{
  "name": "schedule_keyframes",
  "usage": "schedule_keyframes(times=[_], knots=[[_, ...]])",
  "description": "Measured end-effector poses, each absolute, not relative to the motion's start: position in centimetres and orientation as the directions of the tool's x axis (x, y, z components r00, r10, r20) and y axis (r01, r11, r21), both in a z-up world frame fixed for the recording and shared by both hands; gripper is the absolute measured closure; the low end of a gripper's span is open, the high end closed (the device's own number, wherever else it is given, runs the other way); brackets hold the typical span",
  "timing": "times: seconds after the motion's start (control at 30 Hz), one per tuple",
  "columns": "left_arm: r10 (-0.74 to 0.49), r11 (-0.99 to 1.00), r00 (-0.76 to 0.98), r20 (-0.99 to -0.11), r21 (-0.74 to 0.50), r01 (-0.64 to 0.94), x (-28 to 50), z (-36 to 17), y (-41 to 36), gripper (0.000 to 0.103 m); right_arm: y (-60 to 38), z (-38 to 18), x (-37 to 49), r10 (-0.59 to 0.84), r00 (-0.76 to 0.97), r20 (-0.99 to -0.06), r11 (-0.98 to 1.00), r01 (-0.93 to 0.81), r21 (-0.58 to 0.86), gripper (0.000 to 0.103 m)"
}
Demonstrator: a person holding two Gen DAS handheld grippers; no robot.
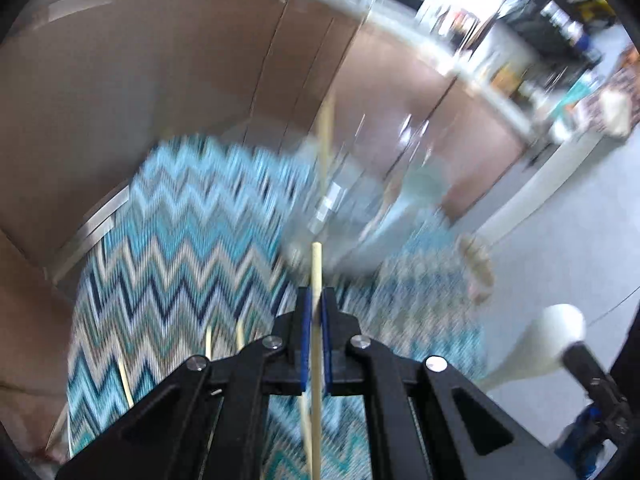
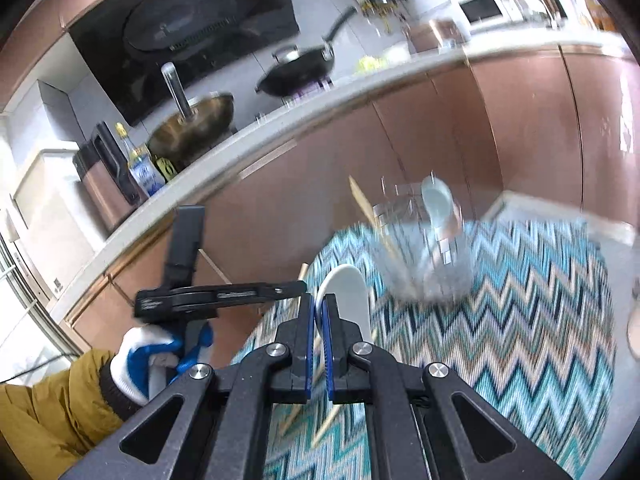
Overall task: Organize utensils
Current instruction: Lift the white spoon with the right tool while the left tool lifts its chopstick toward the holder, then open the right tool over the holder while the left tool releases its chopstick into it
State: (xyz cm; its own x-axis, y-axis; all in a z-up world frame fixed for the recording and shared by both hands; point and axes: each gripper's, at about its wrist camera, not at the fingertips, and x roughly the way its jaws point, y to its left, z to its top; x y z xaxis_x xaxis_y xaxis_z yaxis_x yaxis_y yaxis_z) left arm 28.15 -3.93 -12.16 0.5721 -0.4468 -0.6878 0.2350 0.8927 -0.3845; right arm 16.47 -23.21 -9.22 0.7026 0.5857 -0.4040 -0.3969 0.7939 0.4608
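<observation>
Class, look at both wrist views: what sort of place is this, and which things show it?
A home kitchen, most likely. The right wrist view shows a wok on the counter beneath a range hood, with cabinets below.

A kitchen, with a long run of brown cabinets (image 2: 400, 136) across the far side under a pale countertop (image 2: 224, 148). On the left of the counter sit a brass-coloured wok (image 2: 196, 124) and, further right, a black pan (image 2: 298, 72), both below a dark range hood (image 2: 192, 28). A bottle of oil (image 2: 142, 164) stands near a brown appliance (image 2: 102, 184) at the left end. A white microwave (image 2: 482, 8) sits far right. Pale tiles back the stove. A zigzag blue, teal and white cloth (image 2: 520, 300) covers the near surface. The floor (image 1: 560, 248) to the right is light grey; daylight glares at far top
</observation>
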Motion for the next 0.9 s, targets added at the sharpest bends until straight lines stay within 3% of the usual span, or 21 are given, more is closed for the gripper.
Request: schedule_keyframes(times=[0.23,0.37,0.9], knots=[[-0.466,0.851,0.815,-0.344,-0.425,0.308,30.1,-2.6,-4.2,0.098,-23.1,-4.0,21.0,0.591,0.777,-0.218,0.779,-0.479,0.404,0.098],[-0.391,0.868,0.890,-0.232,-0.415,0.273,33.2,-1.7,-5.4,0.098,-23.0,-4.1,25.2,0.595,0.791,-0.142,0.765,-0.504,0.401,0.098],[-0.208,0.933,0.961,-0.183,-0.331,0.139,39.0,-11.5,-9.5,0.096,-24.5,-14.3,32.5,0.585,0.790,-0.186,0.756,-0.447,0.478,0.096]])
